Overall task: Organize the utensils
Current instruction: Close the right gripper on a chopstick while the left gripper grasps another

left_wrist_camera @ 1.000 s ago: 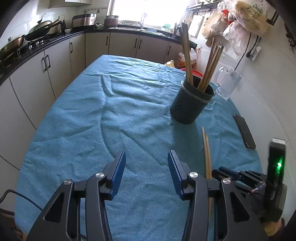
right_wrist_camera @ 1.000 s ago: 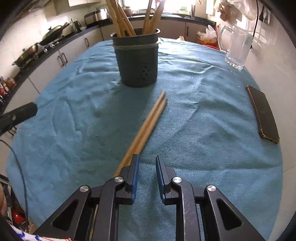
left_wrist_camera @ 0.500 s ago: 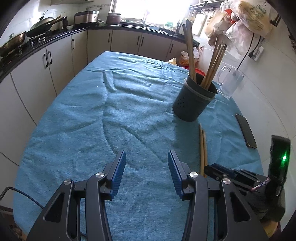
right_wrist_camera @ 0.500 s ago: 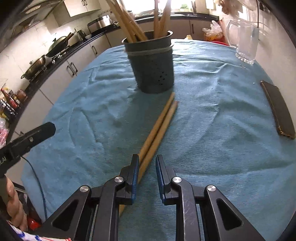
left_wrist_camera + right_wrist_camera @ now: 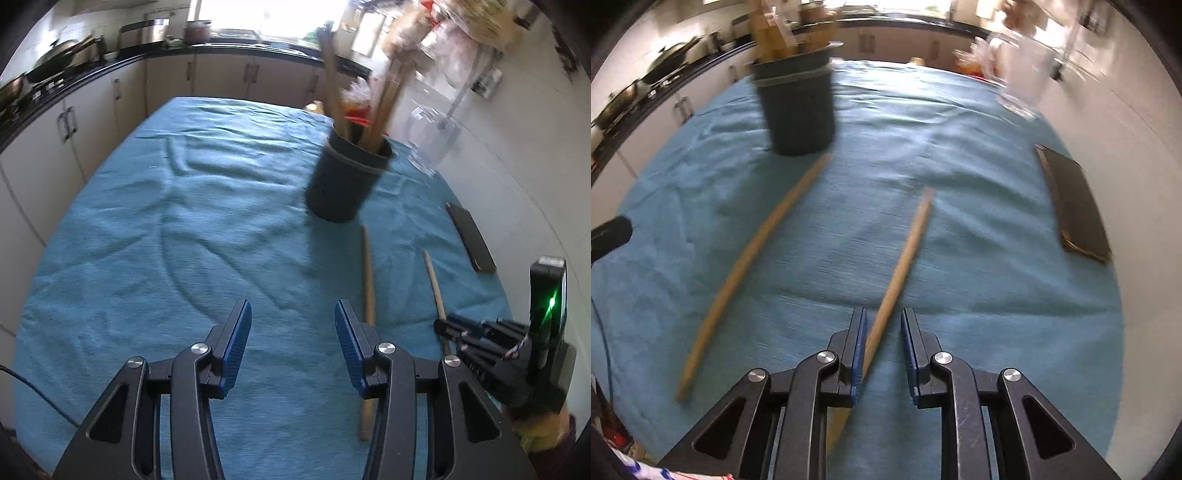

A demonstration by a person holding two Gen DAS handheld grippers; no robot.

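Note:
Two wooden chopsticks lie on the blue cloth. One chopstick [image 5: 905, 254] runs between the fingers of my right gripper [image 5: 883, 325], whose jaws stand a little apart around it, touching it only on the left side. The other chopstick [image 5: 753, 254] lies apart to the left. A dark holder [image 5: 798, 107] with several chopsticks stands beyond them. In the left wrist view my left gripper [image 5: 293, 325] is open and empty over the cloth; the loose chopstick [image 5: 367, 280] lies right of it, the second chopstick [image 5: 435, 288] reaches into the right gripper [image 5: 448, 326], and the holder [image 5: 345, 181] stands behind.
A dark phone [image 5: 1071, 206] lies near the table's right edge by the white wall. A clear glass jug [image 5: 1023, 77] stands at the back right. Kitchen cabinets and a counter with pans [image 5: 55, 70] run along the left and back. The blue cloth [image 5: 184, 221] covers the table.
The two chopsticks, side by side before, are now split apart. One has swung right and sits between my right gripper's fingers. The left gripper stays open.

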